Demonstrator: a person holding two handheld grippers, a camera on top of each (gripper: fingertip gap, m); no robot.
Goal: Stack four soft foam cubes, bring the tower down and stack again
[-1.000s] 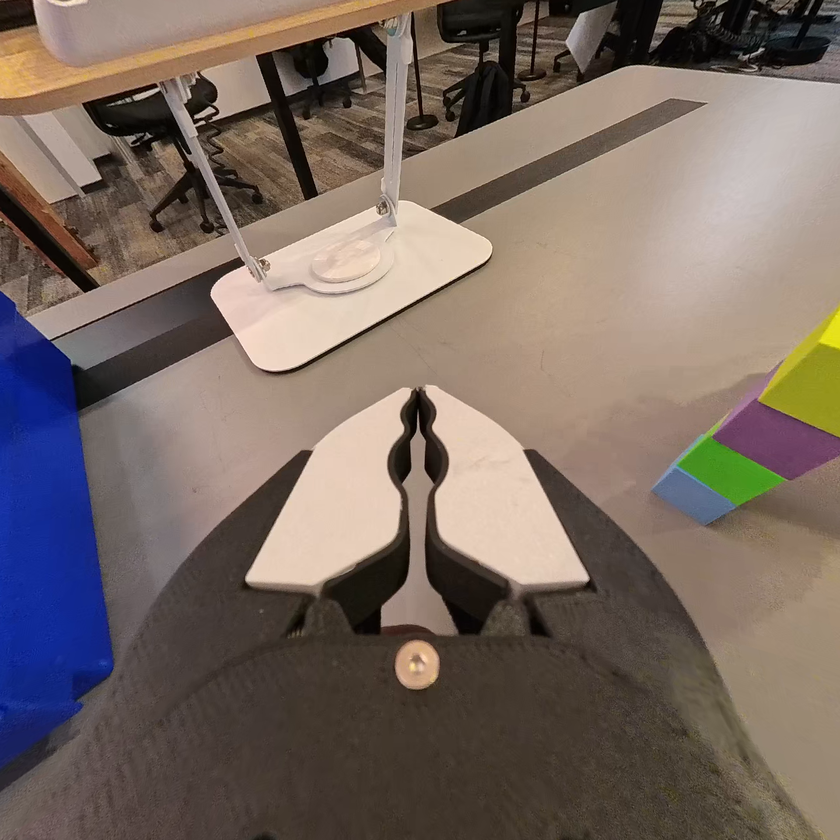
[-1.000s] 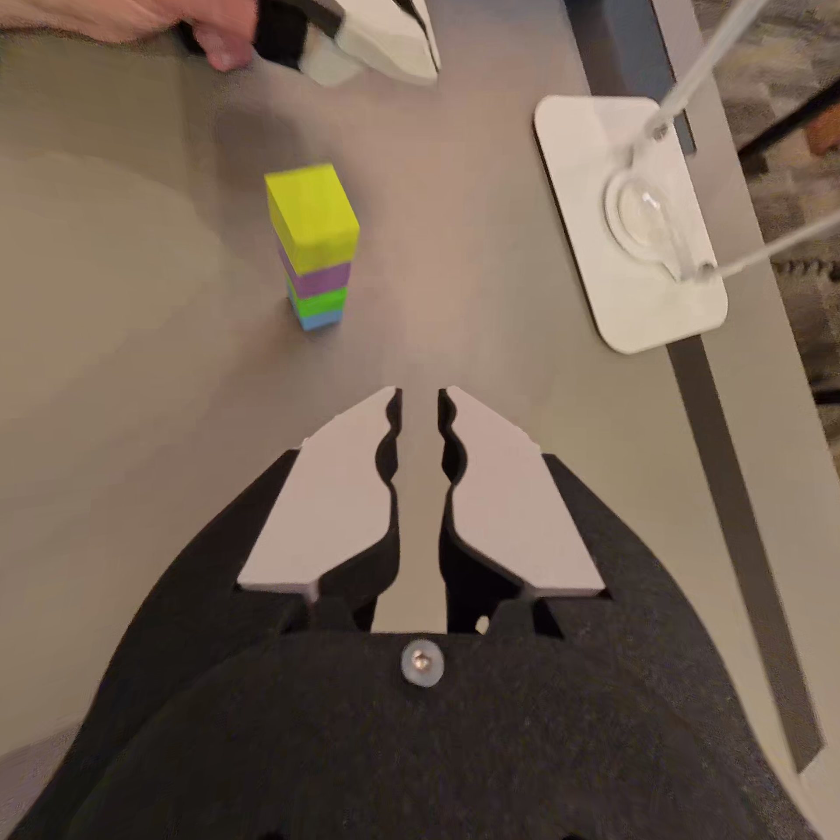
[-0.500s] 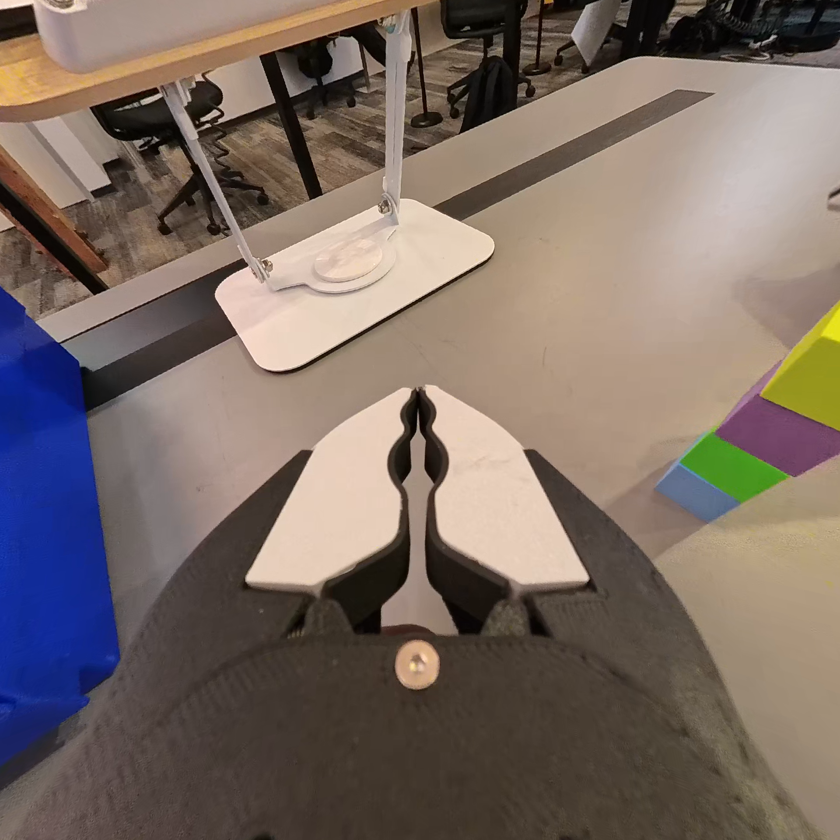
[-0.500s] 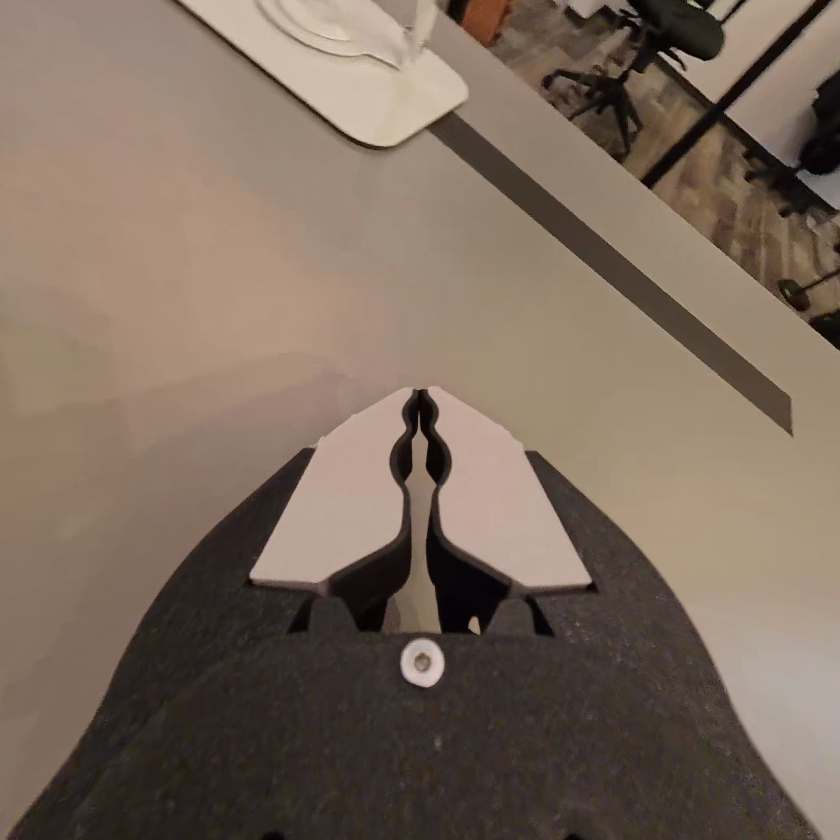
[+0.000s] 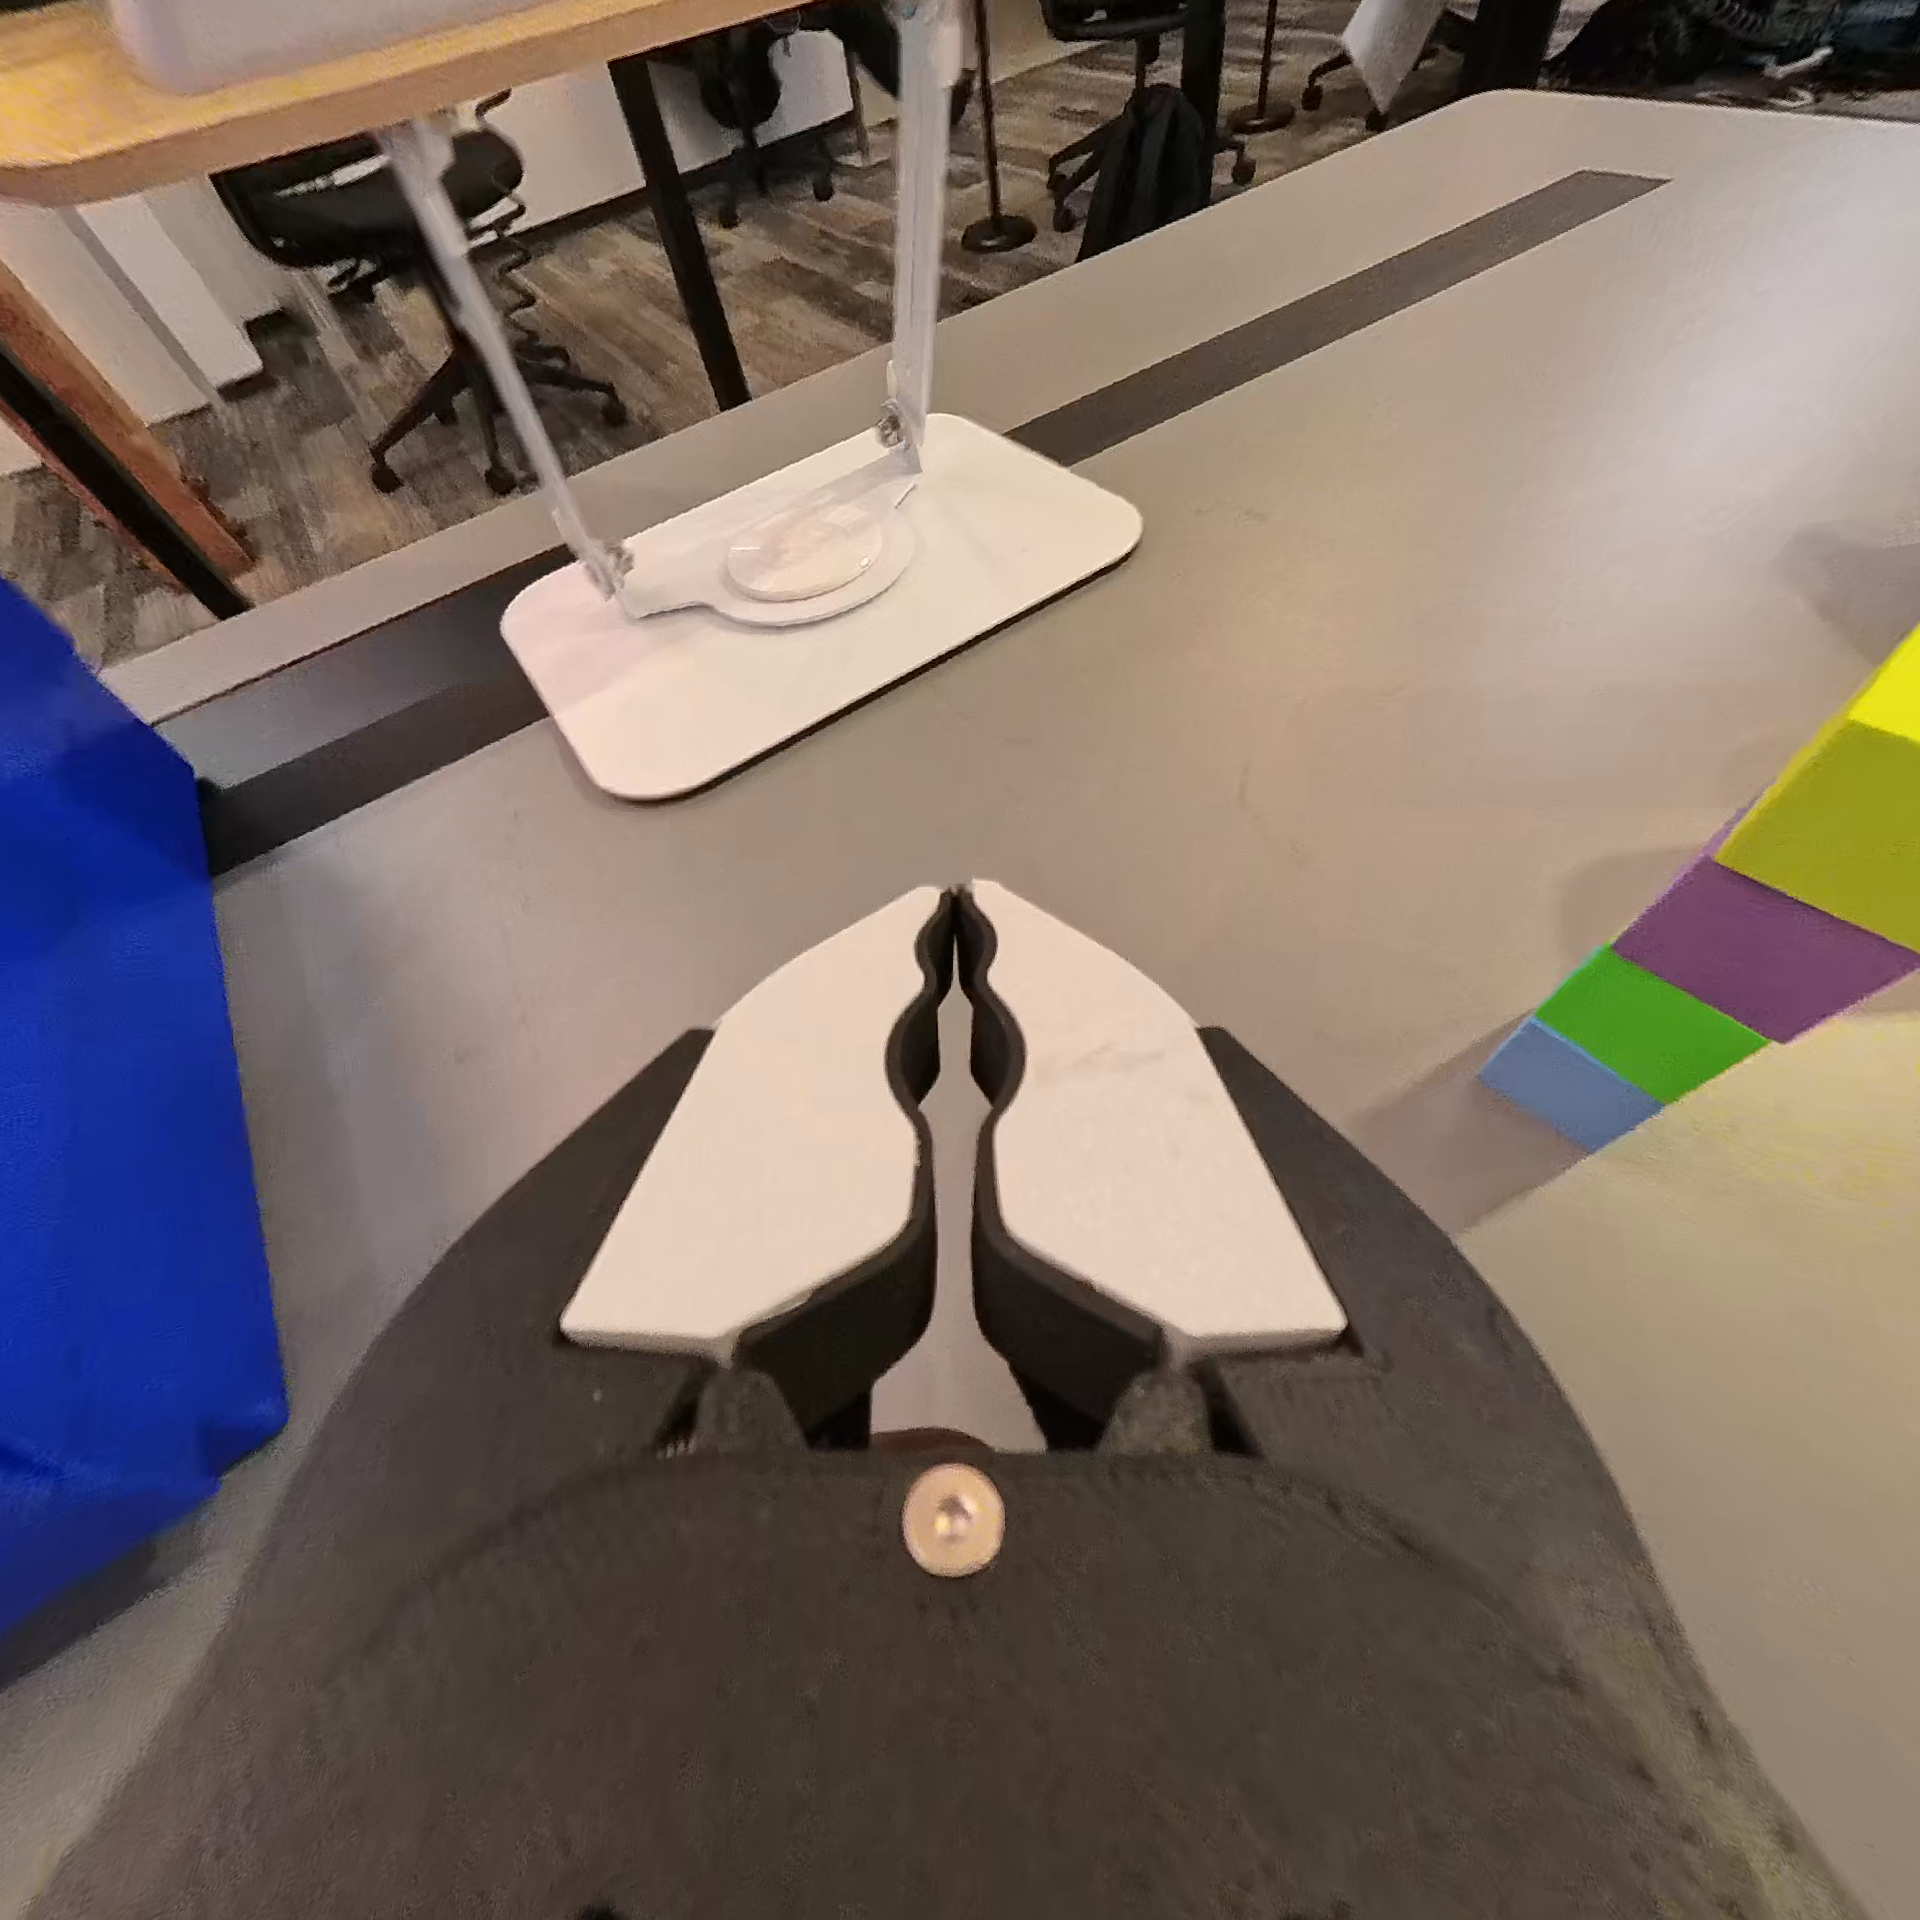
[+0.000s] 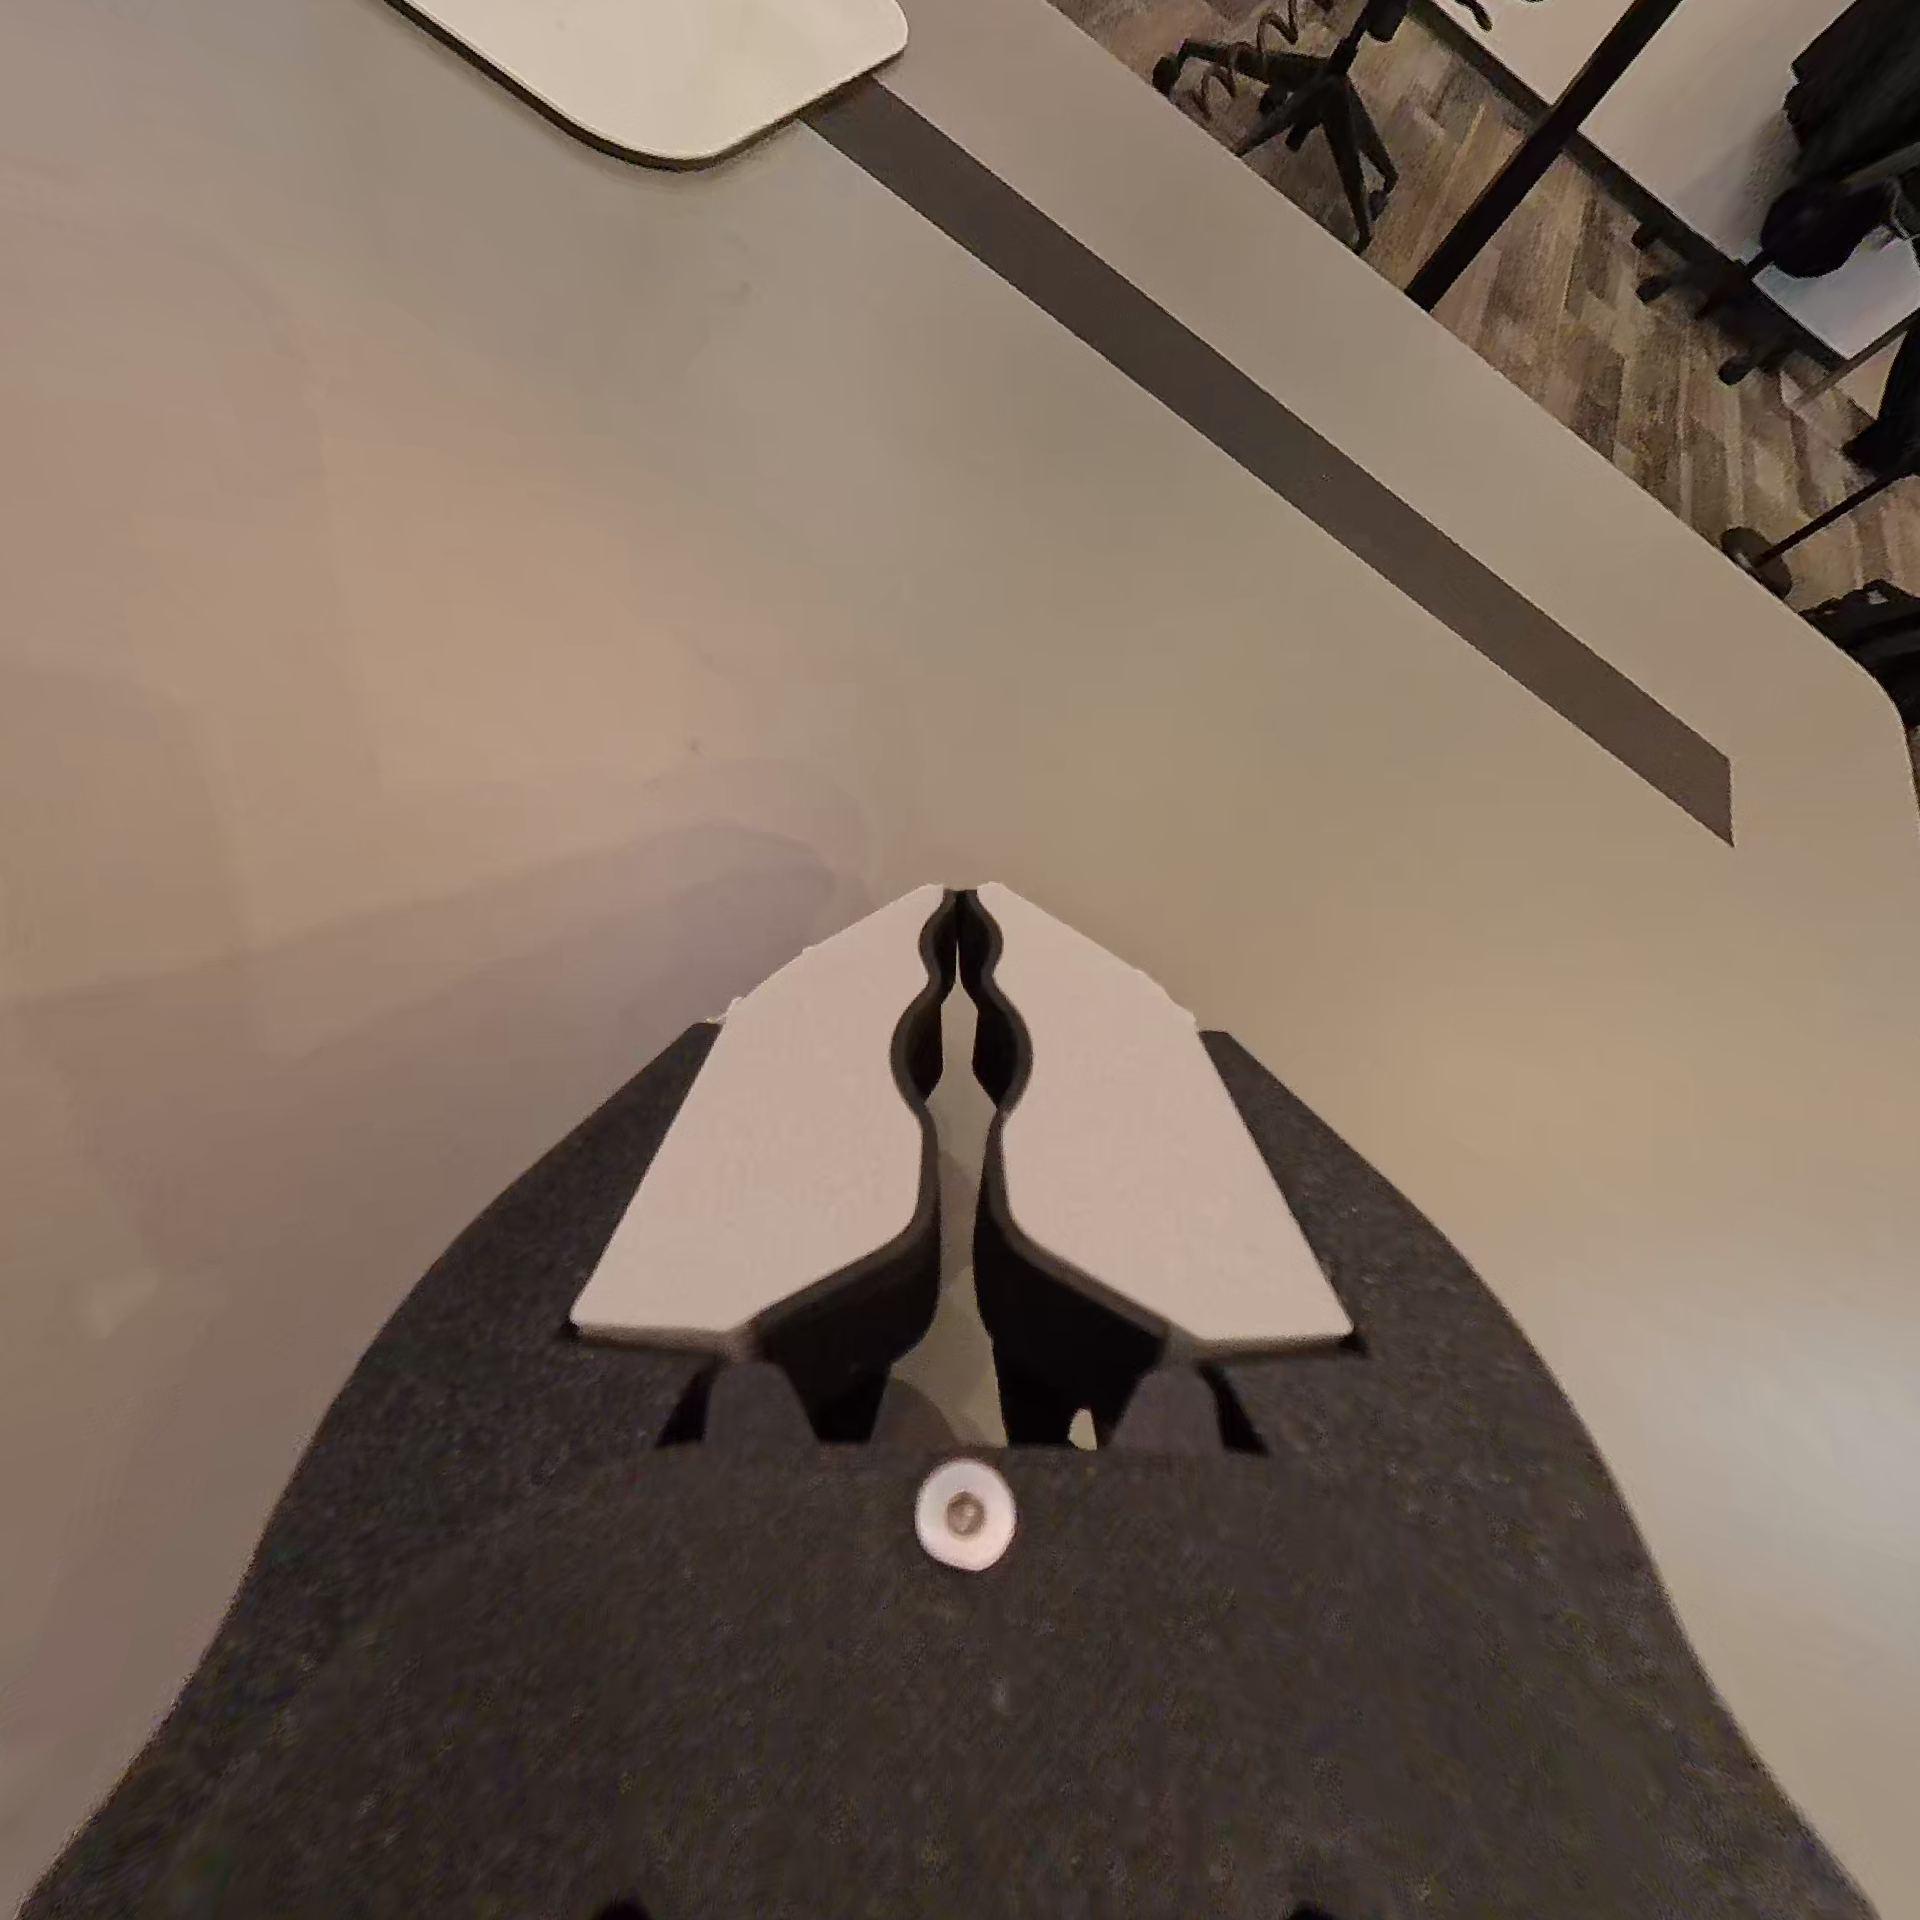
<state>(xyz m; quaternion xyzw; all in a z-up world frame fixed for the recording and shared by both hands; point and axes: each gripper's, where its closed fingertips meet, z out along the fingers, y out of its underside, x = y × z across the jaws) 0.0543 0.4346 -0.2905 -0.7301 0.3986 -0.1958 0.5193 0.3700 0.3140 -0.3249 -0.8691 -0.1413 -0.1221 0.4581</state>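
At three o'clock of our left gripper [image 5: 954, 891], the four-cube tower [image 5: 1704, 997] stands on the bench [image 5: 1351, 644], finished. Both it and our right gripper [image 6: 956, 891] are closed, empty, likely backed off before toppling it.

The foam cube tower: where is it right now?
The tower shows only in the left wrist view, at the right edge, standing on the grey table right of the shut left gripper.
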